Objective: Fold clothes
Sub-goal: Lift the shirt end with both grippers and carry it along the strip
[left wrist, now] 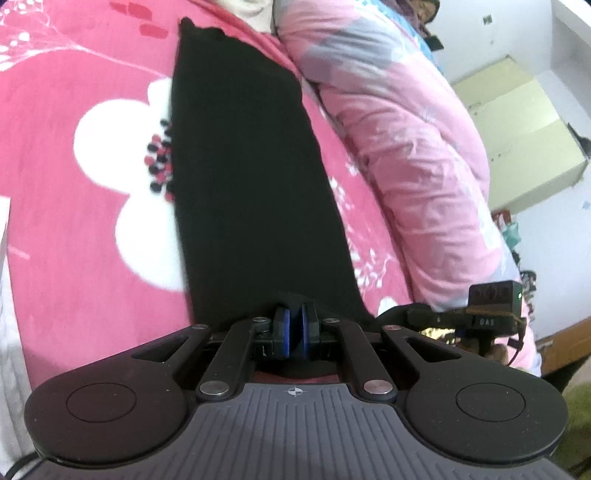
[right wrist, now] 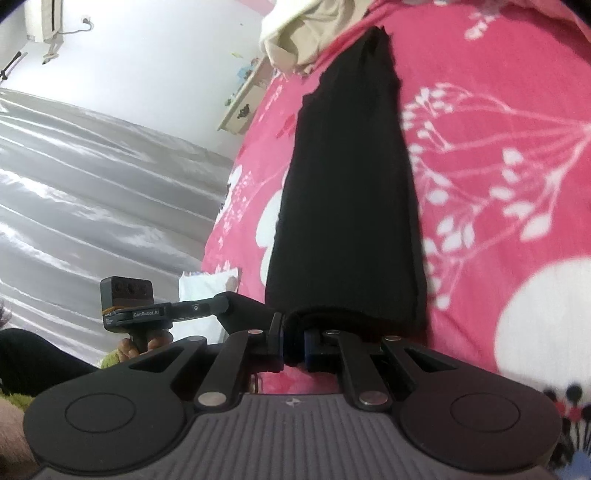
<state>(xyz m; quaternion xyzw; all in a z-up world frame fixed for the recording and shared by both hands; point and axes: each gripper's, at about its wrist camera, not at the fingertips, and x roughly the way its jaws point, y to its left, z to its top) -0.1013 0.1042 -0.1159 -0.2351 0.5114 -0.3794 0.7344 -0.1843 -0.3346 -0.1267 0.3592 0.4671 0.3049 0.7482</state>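
Observation:
A long black garment (left wrist: 251, 166) lies stretched out lengthwise on the pink flowered bed sheet (left wrist: 74, 206), folded into a narrow strip. My left gripper (left wrist: 294, 314) is shut on its near end, blue pads pressed together on the cloth. In the right wrist view the same garment (right wrist: 351, 192) runs away from me, and my right gripper (right wrist: 294, 332) is shut on the thick folded near edge. The other gripper shows at the right of the left wrist view (left wrist: 491, 306) and at the left of the right wrist view (right wrist: 129, 306).
A rolled pink quilt (left wrist: 399, 140) lies along the garment's right side. A beige cloth pile (right wrist: 306, 29) sits at the garment's far end. A silver curtain (right wrist: 92, 184) hangs beyond the bed's left edge. A cream cabinet (left wrist: 517, 122) stands past the quilt.

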